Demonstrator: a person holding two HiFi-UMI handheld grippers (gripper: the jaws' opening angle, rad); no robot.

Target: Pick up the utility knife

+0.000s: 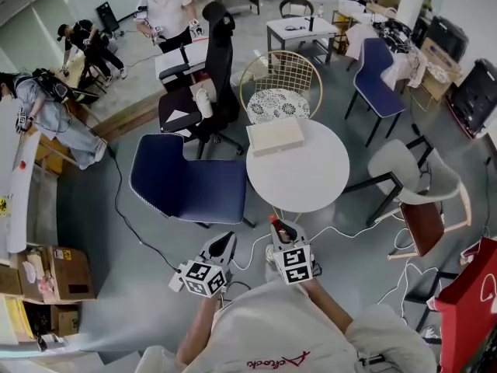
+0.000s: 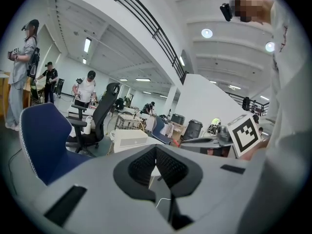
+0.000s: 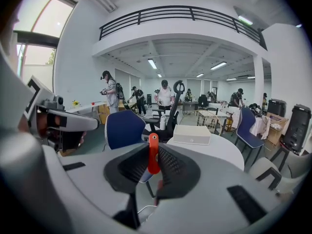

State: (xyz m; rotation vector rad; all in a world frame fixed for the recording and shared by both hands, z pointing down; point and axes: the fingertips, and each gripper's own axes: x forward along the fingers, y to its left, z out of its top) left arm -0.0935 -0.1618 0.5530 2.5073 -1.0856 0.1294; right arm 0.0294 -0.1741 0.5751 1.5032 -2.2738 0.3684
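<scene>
The utility knife (image 3: 153, 156), orange-red and slim, stands upright between the black pads of my right gripper (image 3: 155, 172), which is shut on it. In the head view its red tip (image 1: 274, 220) pokes out of the right gripper (image 1: 281, 230), held in the air in front of the person near the edge of the round white table (image 1: 314, 181). My left gripper (image 1: 224, 243) hangs beside it to the left, over the floor. Its pads meet at the tip with nothing between them (image 2: 156, 149).
A white box (image 1: 275, 137) lies on the far side of the table. A blue chair (image 1: 186, 181) stands left of the table, a black office chair (image 1: 210, 92) behind it, more chairs to the right. Cables (image 1: 124, 208) run over the grey floor. Other people stand at the back left.
</scene>
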